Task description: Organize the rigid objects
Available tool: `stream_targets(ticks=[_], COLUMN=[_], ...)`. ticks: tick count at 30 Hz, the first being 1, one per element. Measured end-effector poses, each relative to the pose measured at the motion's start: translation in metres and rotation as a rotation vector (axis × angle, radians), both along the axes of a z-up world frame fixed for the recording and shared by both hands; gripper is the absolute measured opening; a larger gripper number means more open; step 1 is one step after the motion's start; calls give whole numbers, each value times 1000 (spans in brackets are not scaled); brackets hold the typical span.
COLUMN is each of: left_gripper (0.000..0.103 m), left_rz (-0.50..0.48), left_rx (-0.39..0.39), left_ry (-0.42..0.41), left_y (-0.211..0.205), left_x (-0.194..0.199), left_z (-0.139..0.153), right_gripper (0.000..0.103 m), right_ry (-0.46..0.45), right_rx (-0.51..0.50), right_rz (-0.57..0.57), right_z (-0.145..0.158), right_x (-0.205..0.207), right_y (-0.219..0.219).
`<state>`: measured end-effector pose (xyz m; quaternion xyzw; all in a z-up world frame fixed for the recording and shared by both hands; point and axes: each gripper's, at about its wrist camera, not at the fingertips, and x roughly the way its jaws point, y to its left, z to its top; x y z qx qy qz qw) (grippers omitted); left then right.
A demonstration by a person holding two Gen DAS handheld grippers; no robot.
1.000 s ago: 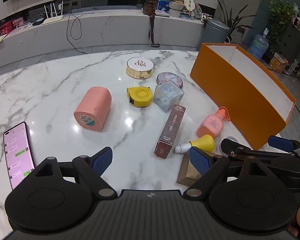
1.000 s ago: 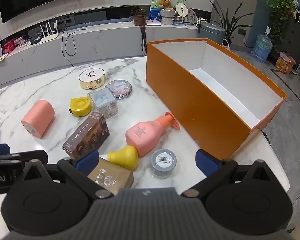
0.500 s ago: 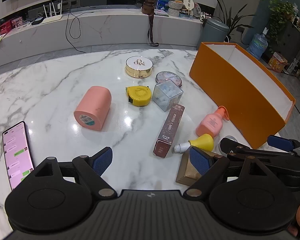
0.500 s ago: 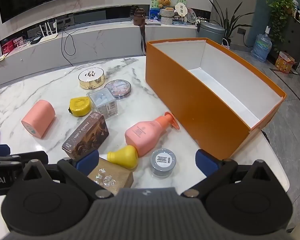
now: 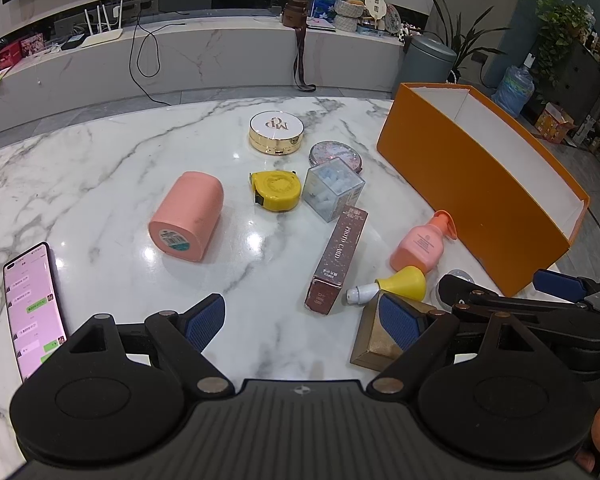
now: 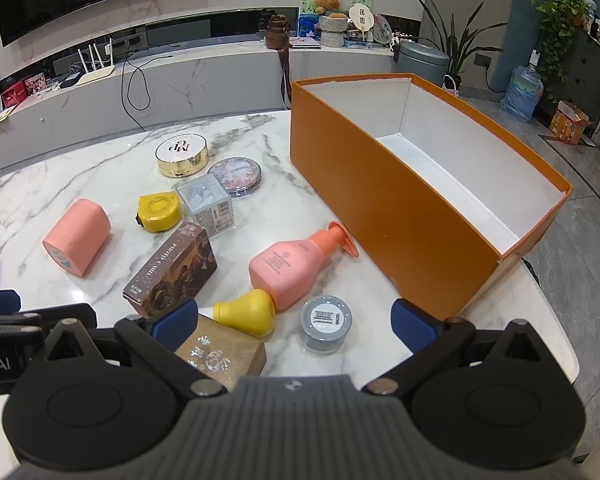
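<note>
Orange cardboard box [image 6: 400,216] stands open on the marble table [image 5: 80,184], its white inside bare. Just beside its long wall lie the pink pump bottle [image 6: 288,266], touching the yellow bulb-shaped bottle [image 6: 248,312], and the grey jar [image 6: 326,324]. Farther from the box are the brown card box [image 6: 172,272], clear cube [image 6: 208,204], yellow tape measure [image 6: 158,212] and pink roll [image 6: 78,236]. Both the left gripper [image 5: 300,320] and the right gripper [image 6: 296,320] hang with jaws wide apart, holding nothing.

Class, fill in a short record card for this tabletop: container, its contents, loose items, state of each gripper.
container: orange box, open top
contents: none visible
loose items: pink bottle, yellow bulb, grey jar, gold box, tape measure, pink roll
left gripper: open, holding nothing
right gripper: open, holding nothing
</note>
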<state>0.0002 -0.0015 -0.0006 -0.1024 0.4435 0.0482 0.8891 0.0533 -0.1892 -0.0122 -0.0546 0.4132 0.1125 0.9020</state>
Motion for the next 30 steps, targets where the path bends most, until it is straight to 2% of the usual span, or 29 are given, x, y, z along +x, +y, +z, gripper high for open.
stream_targets(ticks=[30], left_gripper=[102], left_rz=[0], left_rx=[-7], left_ry=[4], left_y=[-7], left_x=[-1], left_z=[-6], right_gripper=[101], right_ry=[10], right_rx=[3], right_rz=[0], right_z=[-7], right_x=[-1], right_y=[-4])
